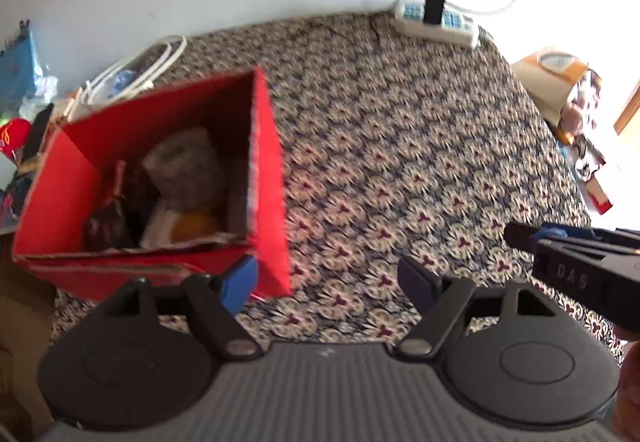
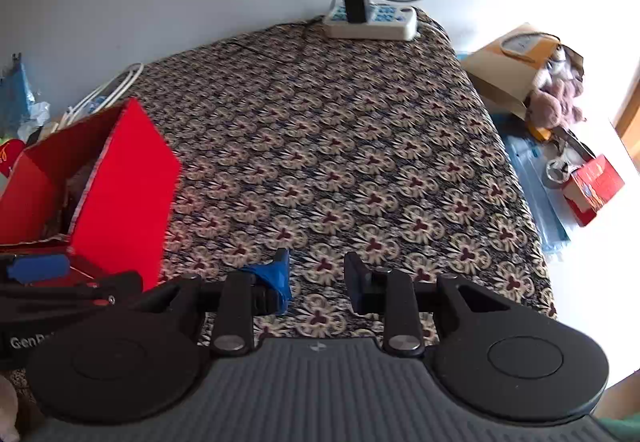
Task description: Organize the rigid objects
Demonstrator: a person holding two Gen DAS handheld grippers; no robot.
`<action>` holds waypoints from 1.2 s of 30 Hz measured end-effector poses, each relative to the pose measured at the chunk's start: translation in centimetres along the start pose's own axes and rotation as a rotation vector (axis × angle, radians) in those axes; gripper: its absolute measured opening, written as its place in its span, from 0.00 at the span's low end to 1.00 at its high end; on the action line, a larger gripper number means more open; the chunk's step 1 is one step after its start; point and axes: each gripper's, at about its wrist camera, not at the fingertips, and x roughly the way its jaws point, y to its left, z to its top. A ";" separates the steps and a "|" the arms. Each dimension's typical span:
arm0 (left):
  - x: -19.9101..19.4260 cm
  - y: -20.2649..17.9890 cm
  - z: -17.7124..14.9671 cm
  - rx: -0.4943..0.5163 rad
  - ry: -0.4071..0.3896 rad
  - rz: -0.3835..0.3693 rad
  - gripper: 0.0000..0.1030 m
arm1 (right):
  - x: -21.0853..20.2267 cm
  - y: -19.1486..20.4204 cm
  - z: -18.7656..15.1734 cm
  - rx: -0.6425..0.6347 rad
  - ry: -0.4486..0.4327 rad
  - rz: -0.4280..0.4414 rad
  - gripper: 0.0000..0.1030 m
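A red cardboard box stands open on the patterned table at the left; it also shows in the right wrist view. Inside it lie a grey roll-like object, a dark bottle and a yellow and white item. My left gripper is open and empty, its left finger close to the box's near right corner. My right gripper is open and empty over the bare tablecloth; it also shows at the right edge of the left wrist view.
A white power strip with a black charger plugged in lies at the table's far edge by the wall. White cables and clutter lie behind the box. Right of the table are a paper bag, a plush toy and a small red box.
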 end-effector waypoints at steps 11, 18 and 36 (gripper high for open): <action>-0.7 10.4 0.7 -0.047 -0.055 0.095 0.77 | -1.4 8.9 1.4 -0.012 -0.041 0.046 0.12; -1.4 18.4 1.4 -0.042 -0.083 0.169 0.77 | -1.3 15.0 2.6 -0.044 -0.081 0.088 0.13; -1.0 25.7 2.0 -0.032 -0.100 0.169 0.77 | 0.6 23.2 2.4 -0.068 -0.092 0.083 0.13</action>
